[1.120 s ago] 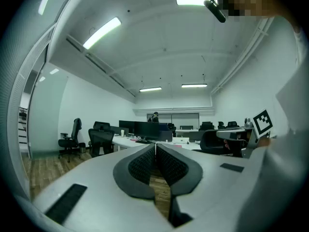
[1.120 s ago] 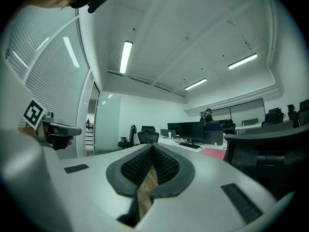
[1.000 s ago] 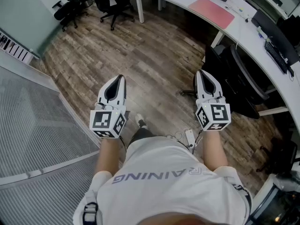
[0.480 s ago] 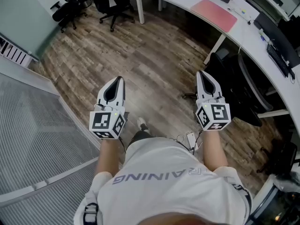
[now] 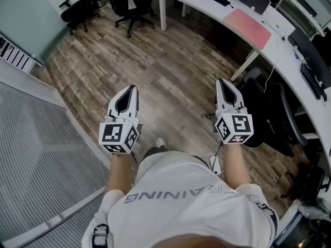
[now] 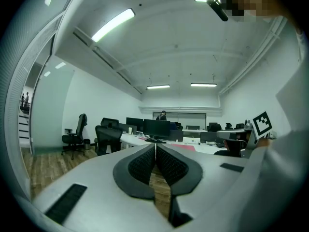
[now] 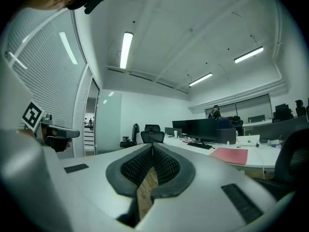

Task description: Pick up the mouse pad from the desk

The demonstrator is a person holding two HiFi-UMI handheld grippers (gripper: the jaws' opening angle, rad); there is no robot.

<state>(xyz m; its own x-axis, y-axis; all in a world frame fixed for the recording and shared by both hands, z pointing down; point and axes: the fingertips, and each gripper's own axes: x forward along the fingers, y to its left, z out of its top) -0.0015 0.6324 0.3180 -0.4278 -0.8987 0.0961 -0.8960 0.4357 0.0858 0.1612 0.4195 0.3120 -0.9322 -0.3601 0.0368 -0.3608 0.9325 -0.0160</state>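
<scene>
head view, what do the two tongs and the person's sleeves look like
Both the left tongs and right tongs are white tapered shells with dark centres, each ending in a cube of black-and-white square markers. Inner pads are dark and ribbed. The person wears a white short-sleeved shirt with grey lettering.

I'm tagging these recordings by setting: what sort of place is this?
Most likely an open-plan office: a long white desk carrying monitors, with black swivel chairs nearby.
</scene>
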